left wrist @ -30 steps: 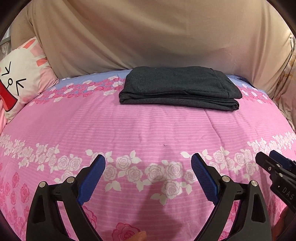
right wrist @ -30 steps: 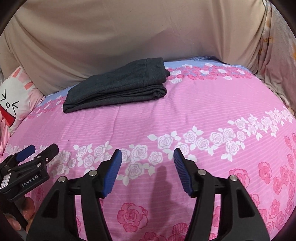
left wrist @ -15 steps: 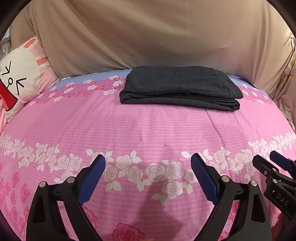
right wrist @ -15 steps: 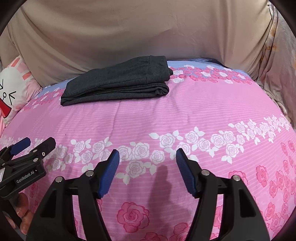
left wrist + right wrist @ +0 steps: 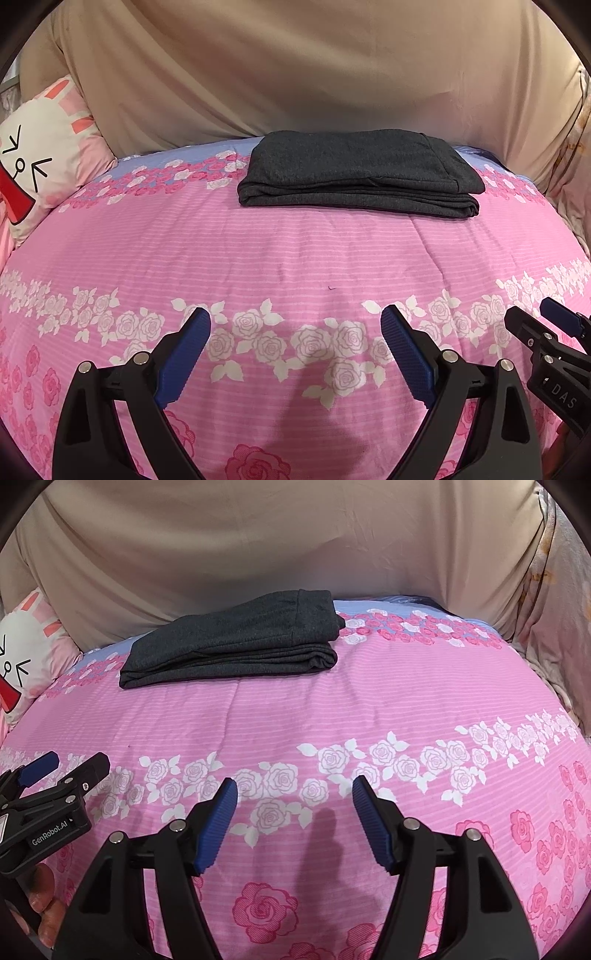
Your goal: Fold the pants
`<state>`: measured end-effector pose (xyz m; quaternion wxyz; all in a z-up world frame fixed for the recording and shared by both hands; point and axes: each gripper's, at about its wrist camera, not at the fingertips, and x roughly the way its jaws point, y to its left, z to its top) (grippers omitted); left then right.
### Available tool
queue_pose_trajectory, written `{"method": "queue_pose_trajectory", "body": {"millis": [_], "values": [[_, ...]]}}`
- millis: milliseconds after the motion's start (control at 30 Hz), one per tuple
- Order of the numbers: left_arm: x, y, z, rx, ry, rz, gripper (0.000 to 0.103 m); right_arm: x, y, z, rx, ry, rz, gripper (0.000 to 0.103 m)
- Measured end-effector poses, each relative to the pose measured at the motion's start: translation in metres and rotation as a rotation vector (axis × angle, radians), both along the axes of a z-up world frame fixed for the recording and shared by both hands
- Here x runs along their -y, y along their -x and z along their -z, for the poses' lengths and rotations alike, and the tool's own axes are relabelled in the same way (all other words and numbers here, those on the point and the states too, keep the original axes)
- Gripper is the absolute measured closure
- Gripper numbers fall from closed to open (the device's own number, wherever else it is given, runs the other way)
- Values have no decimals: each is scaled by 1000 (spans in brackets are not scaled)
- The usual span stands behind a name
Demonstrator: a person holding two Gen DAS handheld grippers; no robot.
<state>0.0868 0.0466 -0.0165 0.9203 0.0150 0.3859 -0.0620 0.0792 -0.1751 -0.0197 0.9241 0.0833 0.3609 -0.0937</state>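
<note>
- Here, at the far left edge of the bed, a white pillow [image 5: 40, 162] with a drawn cartoon face and pink ears leans against the tan cloth [image 5: 295, 66] that drapes across the back.
- The left gripper [image 5: 295, 325] hangs over the near part of the pink quilt [image 5: 295, 251], its blue-padded jaws spread wide with only the band of white roses showing between them; it grips nothing.
- In the right wrist view a few fingers [image 5: 44, 904] of the person's hand show beneath that gripper's black body.
- The pants [image 5: 354, 173], dark grey, lie folded into a flat stack of several layers at the far edge of the bed, about midway along it, where the quilt turns pale blue; their back edge lies near the foot of the tan cloth.
- The pants are well apart from both grippers, with a broad stretch of bare striped quilt between.
- The right gripper [image 5: 295, 794] sits just beside the left one over the near part of the quilt, its jaws parted and empty, somewhat narrower than the left pair.
- At the right edge a second, flower-printed pale cloth [image 5: 554, 590] hangs down.
</note>
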Motion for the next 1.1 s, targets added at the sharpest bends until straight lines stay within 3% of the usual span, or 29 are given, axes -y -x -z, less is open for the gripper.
{"method": "queue_pose_trajectory", "body": {"millis": [1100], "values": [[-2,4,-4,34,15,19,13,1,0,1,-2,0,-2,40]]}}
